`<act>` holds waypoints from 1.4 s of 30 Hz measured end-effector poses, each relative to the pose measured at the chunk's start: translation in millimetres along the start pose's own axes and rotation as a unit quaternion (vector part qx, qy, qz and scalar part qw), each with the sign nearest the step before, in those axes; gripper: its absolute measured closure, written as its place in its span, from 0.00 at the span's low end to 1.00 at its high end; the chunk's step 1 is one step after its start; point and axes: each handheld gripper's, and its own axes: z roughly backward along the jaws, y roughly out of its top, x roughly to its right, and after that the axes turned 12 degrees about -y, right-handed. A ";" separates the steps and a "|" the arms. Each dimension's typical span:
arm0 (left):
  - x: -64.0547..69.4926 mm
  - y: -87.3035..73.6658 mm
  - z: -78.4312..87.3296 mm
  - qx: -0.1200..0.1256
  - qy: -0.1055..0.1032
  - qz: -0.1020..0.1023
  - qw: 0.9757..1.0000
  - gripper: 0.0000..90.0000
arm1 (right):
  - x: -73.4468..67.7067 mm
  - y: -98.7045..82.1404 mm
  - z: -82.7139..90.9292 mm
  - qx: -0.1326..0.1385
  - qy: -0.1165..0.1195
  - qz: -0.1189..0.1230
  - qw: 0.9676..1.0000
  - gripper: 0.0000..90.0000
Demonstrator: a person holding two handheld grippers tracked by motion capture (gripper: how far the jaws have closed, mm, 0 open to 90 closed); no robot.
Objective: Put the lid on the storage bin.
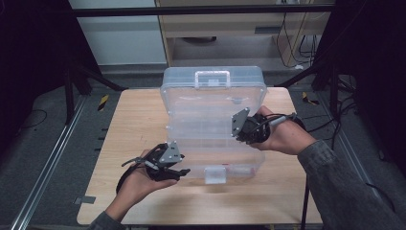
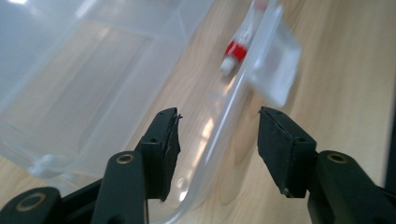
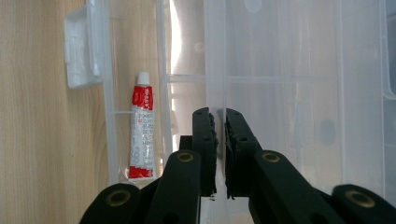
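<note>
- On the wooden table [image 1: 139, 124] in front of you sits a clear plastic box [image 1: 210, 143], with its lid [image 1: 213, 88] raised and tilted up on the far side.
- The lid has a carry handle [image 1: 212, 78] along its top edge, and a clear latch tab [image 1: 215, 175] hangs at the middle of the box's near edge.
- Your left gripper [image 1: 176, 173] is at the near left corner of the box, held in your left hand [image 1: 139, 184].
- In the left gripper view, its jaws stand wide apart, one on each side of the box's clear front wall [image 2: 224, 135] without touching it.
- Your right gripper [image 1: 244, 134] is at the right side of the box, held in your right hand [image 1: 282, 136], reaching in over the rim.
- In the right gripper view, its jaws are pressed nearly together around a thin clear plastic wall [image 3: 215, 60] that runs up between them; they appear to be pinching it.
- A small red and white tube [image 3: 141, 133] lies flat inside the box, in the narrow compartment along the front wall, just beside the latch tab.
- In the left gripper view, the tube's white cap end shows beyond the jaws, near the latch tab.
</note>
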 end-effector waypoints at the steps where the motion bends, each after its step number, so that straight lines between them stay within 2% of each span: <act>1: 0.6 1.3 9.0 0.021 -0.009 0.009 1.000 0.50 | -0.4 -0.1 0.0 0.000 -0.001 0.000 1.000 0.94; 2: 0.6 1.3 9.0 0.021 -0.009 0.009 1.000 0.49 | -0.4 -0.1 0.0 0.000 -0.001 0.000 1.000 0.94; 4: 0.1 3.1 18.9 0.049 -0.016 0.025 0.998 0.46 | -0.8 -0.5 0.4 0.000 -0.002 0.000 1.000 0.93; 6: -3.4 5.6 27.7 0.085 -0.024 0.029 0.996 0.46 | -1.5 -1.1 0.3 0.002 -0.003 0.000 1.000 0.93; 7: -3.7 7.8 37.0 0.101 -0.024 0.042 0.994 0.51 | -2.0 -1.7 0.5 0.002 -0.004 -0.001 1.000 0.93; 8: -3.7 7.8 37.0 0.101 -0.024 0.042 0.994 0.56 | -2.0 -1.7 0.5 0.002 -0.004 -0.001 1.000 0.93; 9: -4.6 8.9 43.4 0.096 -0.006 0.040 0.995 0.66 | -2.3 -2.1 0.5 0.003 -0.005 0.000 1.000 0.93; 10: -8.0 12.7 53.6 0.099 0.007 0.043 0.994 0.74 | -2.5 -2.0 0.5 0.003 -0.006 0.001 1.000 0.93; 11: -11.0 15.0 58.5 0.100 0.011 0.049 0.994 0.84 | -2.5 -2.0 0.5 0.002 -0.005 0.002 1.000 0.93; 12: -11.0 15.0 58.5 0.100 0.011 0.049 0.994 0.89 | -2.5 -2.0 0.5 0.002 -0.005 0.002 1.000 0.93; 14: -23.9 22.4 72.6 0.101 0.030 0.068 0.992 0.98 | -3.3 -1.6 0.6 0.002 -0.008 0.004 1.000 0.93; 15: -29.3 24.9 76.4 0.100 0.035 0.074 0.992 0.99 | -3.6 -1.6 0.6 0.002 -0.010 0.005 1.000 0.93; 16: -29.3 24.9 76.4 0.100 0.035 0.074 0.992 1.00 | -3.8 -1.8 0.6 0.002 -0.011 0.006 1.000 0.93; 20: -57.0 37.4 86.6 0.087 0.061 0.093 0.990 1.00 | -5.1 -1.8 0.7 0.002 -0.013 0.007 1.000 0.92; 24: -78.0 45.5 86.9 0.104 0.051 0.123 0.986 1.00 | -6.6 -1.7 0.4 0.002 -0.013 0.009 1.000 0.92; 26: -86.5 49.4 86.0 0.112 0.052 0.131 0.984 1.00 | -7.5 -2.3 0.5 0.004 -0.013 0.007 1.000 0.92; 27: -86.5 49.4 86.0 0.112 0.052 0.131 0.984 1.00 | -7.5 -2.3 0.5 0.004 -0.013 0.007 1.000 0.92; 29: -95.1 53.3 82.4 0.120 0.048 0.143 0.981 1.00 | -8.8 -3.9 1.0 0.004 -0.015 0.007 1.000 0.92; 30: -95.1 53.3 82.4 0.120 0.048 0.143 0.981 1.00 | -8.8 -3.9 1.0 0.004 -0.015 0.007 1.000 0.92; 31: -98.6 54.9 79.6 0.125 0.044 0.150 0.980 1.00 | -9.1 -4.8 1.1 0.007 -0.015 0.006 1.000 0.92; 34: -100.4 56.1 78.0 0.119 0.050 0.149 0.980 1.00 | -10.4 -5.1 1.3 0.007 -0.017 0.005 1.000 0.92; 37: -102.2 55.4 79.4 0.129 0.051 0.156 0.978 1.00 | -12.3 -5.6 0.9 0.010 -0.015 0.007 1.000 0.91; 42: -101.6 52.9 81.4 0.121 0.053 0.159 0.978 1.00 | -15.5 -7.0 1.4 0.010 -0.021 0.004 1.000 0.91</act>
